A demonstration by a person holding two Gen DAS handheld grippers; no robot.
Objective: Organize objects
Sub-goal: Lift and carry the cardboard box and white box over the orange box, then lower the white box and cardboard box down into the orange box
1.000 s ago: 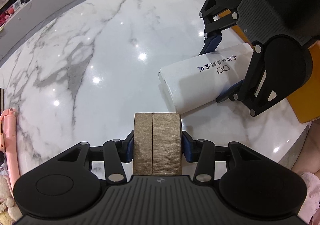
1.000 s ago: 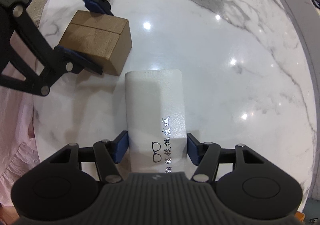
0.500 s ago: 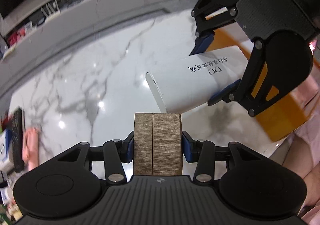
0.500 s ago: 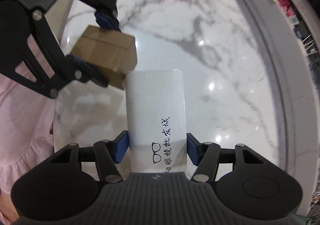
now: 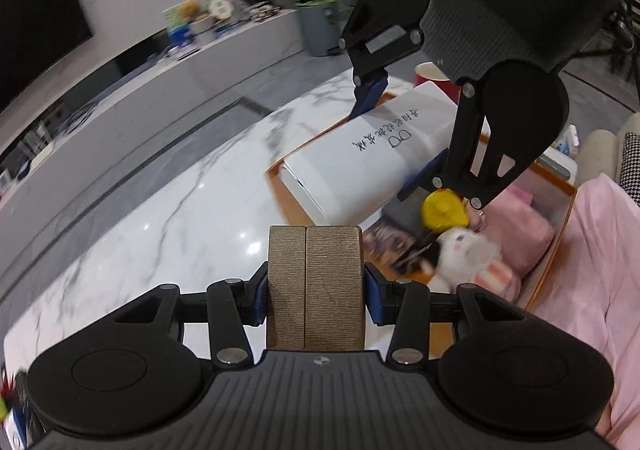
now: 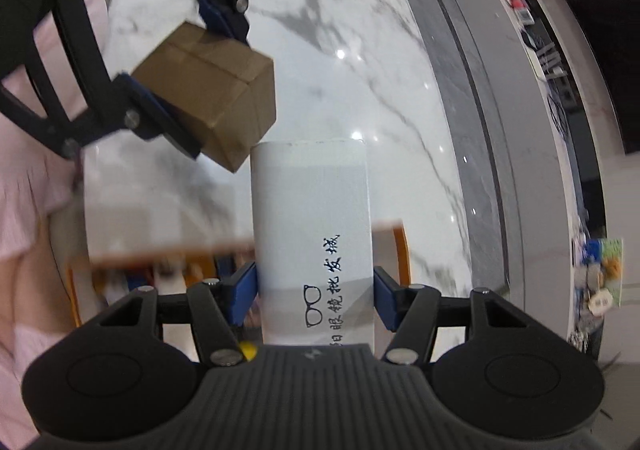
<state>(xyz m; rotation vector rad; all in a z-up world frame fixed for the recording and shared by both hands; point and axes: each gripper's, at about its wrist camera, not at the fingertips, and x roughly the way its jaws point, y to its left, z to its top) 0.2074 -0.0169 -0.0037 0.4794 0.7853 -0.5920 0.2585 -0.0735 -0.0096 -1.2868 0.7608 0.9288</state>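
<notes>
Marble table (image 5: 168, 217) below both tools gripping boxes.

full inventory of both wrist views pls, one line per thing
cardboard box: 1, brown, clamped in left gripper, off the table
glasses case: 1, white with black print, clamped in right gripper, over the storage bin
table: 1, white marble, below
storage bin: 1, orange, at the table edge, toys inside
cap: 1, yellow, in the bin
plush toy: 1, white, in the bin
pink clothing: person's, beside the bin
</notes>
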